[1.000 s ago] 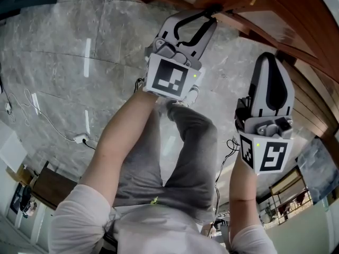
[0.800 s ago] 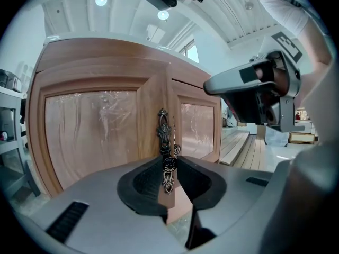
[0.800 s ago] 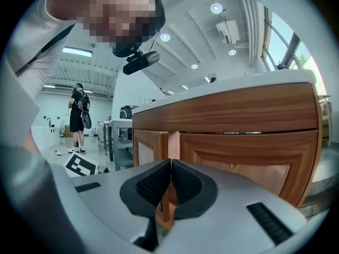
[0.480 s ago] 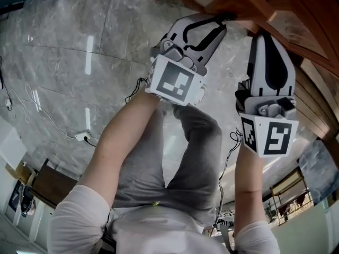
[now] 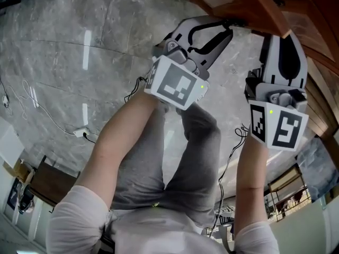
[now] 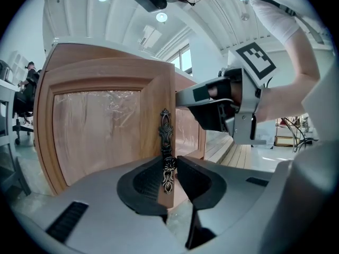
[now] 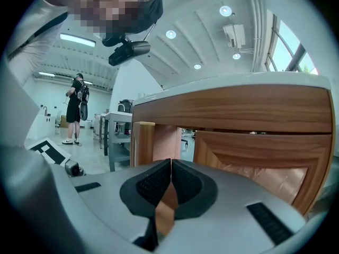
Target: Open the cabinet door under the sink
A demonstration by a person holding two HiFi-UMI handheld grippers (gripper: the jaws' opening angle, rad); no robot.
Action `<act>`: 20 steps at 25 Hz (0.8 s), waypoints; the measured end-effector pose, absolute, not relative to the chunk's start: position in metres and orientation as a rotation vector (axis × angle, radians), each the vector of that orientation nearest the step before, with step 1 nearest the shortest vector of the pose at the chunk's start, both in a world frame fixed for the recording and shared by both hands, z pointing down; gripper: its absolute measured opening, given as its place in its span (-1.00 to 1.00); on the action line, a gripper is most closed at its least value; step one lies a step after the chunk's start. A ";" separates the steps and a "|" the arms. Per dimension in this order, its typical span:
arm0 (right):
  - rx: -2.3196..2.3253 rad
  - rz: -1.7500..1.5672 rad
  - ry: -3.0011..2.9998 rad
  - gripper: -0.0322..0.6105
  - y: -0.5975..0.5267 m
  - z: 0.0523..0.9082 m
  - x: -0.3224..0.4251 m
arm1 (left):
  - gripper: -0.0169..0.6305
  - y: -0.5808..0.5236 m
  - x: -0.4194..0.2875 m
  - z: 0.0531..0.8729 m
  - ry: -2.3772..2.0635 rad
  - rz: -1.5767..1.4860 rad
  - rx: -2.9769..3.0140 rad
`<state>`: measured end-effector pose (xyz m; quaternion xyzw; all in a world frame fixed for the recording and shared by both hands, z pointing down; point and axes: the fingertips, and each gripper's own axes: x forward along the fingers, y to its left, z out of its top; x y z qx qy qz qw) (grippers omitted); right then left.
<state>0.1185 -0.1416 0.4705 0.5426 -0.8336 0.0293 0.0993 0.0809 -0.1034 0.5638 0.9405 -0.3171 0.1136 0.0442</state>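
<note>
The wooden cabinet door (image 6: 100, 131) has a film-covered panel and stands swung out from the cabinet. Its dark ornate metal handle (image 6: 166, 128) runs down the door's free edge. My left gripper (image 6: 169, 165) is shut on the handle's round knob, one pad on each side. In the head view the left gripper (image 5: 229, 24) reaches up to the door's edge (image 5: 265, 9). My right gripper (image 5: 278, 38) is held beside it, close under the wood. Its jaws (image 7: 170, 165) are shut with nothing in them and point at the cabinet's top rail (image 7: 233, 107).
Grey marble floor (image 5: 63, 46) lies below, with white cables and a power strip (image 5: 79, 136). The person's grey-trousered legs (image 5: 185, 157) are under the arms. A second door panel (image 7: 254, 163) is at the right. A person (image 7: 77, 110) and tables (image 7: 114, 131) stand far off.
Both grippers have shifted to the right in the head view. The left one has kept hold of the handle, and the door's edge has come further out with it.
</note>
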 end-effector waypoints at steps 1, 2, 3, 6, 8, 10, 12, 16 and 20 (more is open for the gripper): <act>1.603 0.068 -2.457 -0.80 -0.144 0.471 0.117 | -0.67 -0.102 0.081 0.564 -0.962 0.344 2.874; 1.601 0.052 -2.449 -0.80 -0.146 0.471 0.115 | -0.66 -0.101 0.080 0.564 -0.954 0.342 2.876; 1.601 0.038 -2.442 -0.80 -0.147 0.471 0.114 | -0.66 -0.100 0.079 0.564 -0.946 0.341 2.878; 1.598 0.018 -2.437 -0.80 -0.148 0.470 0.109 | -0.66 -0.096 0.075 0.562 -0.935 0.331 2.880; 1.596 0.024 -2.439 -0.80 -0.146 0.469 0.106 | -0.66 -0.093 0.071 0.559 -0.934 0.314 2.873; 1.594 0.029 -2.441 -0.80 -0.143 0.469 0.104 | -0.66 -0.091 0.069 0.557 -0.933 0.301 2.869; 1.589 0.021 -2.449 -0.80 -0.141 0.467 0.102 | -0.66 -0.090 0.067 0.555 -0.937 0.293 2.872; 1.566 0.014 -2.475 -0.80 -0.139 0.469 0.094 | -0.66 -0.087 0.060 0.557 -0.949 0.279 2.858; 1.573 0.016 -2.481 -0.80 -0.137 0.470 0.088 | -0.65 -0.084 0.054 0.559 -0.934 0.290 2.862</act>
